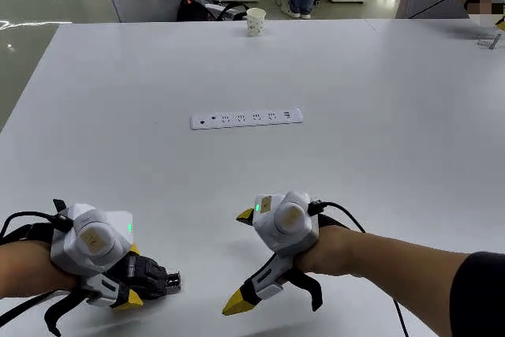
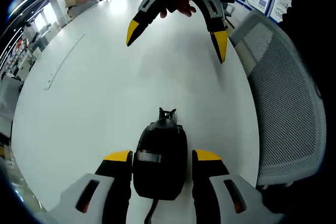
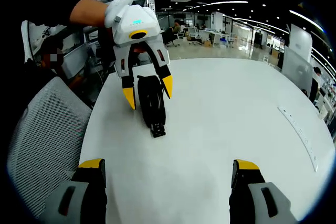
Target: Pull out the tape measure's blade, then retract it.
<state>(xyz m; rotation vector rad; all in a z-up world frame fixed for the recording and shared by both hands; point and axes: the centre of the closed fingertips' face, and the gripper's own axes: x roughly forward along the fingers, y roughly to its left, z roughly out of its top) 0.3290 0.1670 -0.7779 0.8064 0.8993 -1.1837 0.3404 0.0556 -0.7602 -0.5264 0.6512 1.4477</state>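
Observation:
A black tape measure (image 1: 154, 278) sits on the white table (image 1: 331, 155) near its front edge, with my left gripper (image 1: 142, 276) shut on it. In the left gripper view its body (image 2: 160, 166) is clamped between the yellow-tipped jaws, and the blade's hook (image 2: 167, 114) just pokes out at the front. My right gripper (image 1: 241, 260) stands open a short way to the right, facing the tape measure with nothing between its jaws. From the right gripper view (image 3: 165, 169), the tape measure (image 3: 152, 100) stands on edge with its hook (image 3: 158, 129) pointing toward me.
A white power strip (image 1: 246, 118) lies mid-table and a paper cup (image 1: 256, 21) stands at the far edge. A small metal item (image 1: 489, 39) lies far right near a seated person. A grey mesh chair (image 2: 283, 93) stands beside the table's front edge.

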